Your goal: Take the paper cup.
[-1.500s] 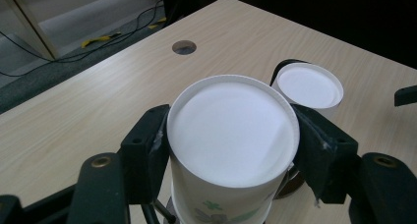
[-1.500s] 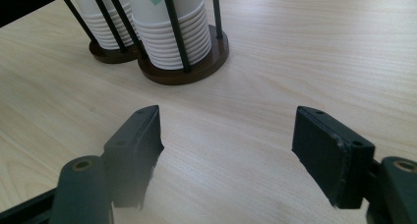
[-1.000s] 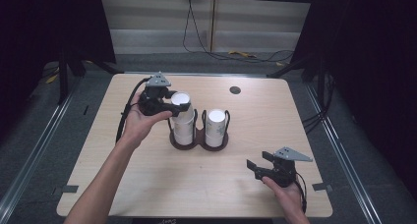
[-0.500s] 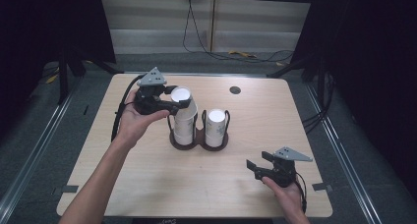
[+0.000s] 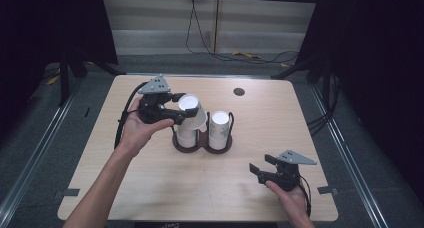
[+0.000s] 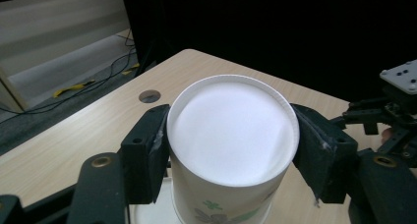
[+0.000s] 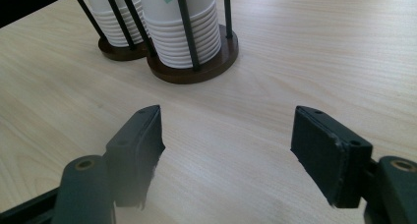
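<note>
A white upside-down paper cup with a green print hangs tilted above the left stack of a dark two-post cup holder. My left gripper is shut on it; in the left gripper view its pads press both sides of the cup. The right stack stands untouched in the holder. My right gripper rests near the table's front right, open, jaws just closing a little with nothing between them. It faces the holder's base.
A dark round grommet hole sits in the tabletop at the back. Cables lie on the floor beyond the table's far edge. In the left gripper view the right gripper stands far off at the right.
My left gripper has lifted the top cup up off the left stack and tilted it. The right hand has stayed where it was.
</note>
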{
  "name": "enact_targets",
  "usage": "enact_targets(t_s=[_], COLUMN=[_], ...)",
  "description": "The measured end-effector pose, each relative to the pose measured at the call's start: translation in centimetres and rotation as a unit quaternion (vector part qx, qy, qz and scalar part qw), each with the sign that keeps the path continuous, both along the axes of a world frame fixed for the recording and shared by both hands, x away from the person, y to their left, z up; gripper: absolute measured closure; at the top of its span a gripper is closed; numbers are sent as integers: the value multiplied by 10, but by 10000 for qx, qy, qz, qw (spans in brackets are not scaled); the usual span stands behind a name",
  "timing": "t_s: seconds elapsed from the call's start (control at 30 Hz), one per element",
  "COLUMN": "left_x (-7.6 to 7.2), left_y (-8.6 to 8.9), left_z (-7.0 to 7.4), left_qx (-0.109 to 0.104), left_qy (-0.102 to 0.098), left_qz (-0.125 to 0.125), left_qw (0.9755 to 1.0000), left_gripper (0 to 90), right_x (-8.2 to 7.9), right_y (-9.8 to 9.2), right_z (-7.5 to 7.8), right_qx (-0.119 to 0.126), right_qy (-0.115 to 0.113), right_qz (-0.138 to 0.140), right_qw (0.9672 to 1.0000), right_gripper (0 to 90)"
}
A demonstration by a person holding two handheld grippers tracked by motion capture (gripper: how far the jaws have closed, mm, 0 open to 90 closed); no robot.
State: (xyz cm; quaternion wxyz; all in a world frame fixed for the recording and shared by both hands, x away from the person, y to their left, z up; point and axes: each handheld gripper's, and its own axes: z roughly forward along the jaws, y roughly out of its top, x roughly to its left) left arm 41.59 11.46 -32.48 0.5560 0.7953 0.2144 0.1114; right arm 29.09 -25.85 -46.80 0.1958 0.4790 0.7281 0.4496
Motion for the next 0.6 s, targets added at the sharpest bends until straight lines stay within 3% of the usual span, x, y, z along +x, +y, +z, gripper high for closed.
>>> enact_targets(t_s=[0.13, 0.33, 0.6], left_x=[-8, -13, -19], left_y=[2, 3, 2], left_z=[-2, -8, -16], left_qx=[-180, -324, -327], left_qy=[-57, 43, 137], left_qz=[-137, -350, -473], left_qw=[9997, 9989, 9982], left_gripper=[356, 357, 355], right_x=[0, -1, 3], right_y=[3, 10, 14], right_z=[-1, -1, -1], right_qx=[30, 72, 167], right_qy=[-23, -66, -50], right_qz=[147, 404, 632], right_qw=[9999, 9991, 9978], right_gripper=[282, 266, 232])
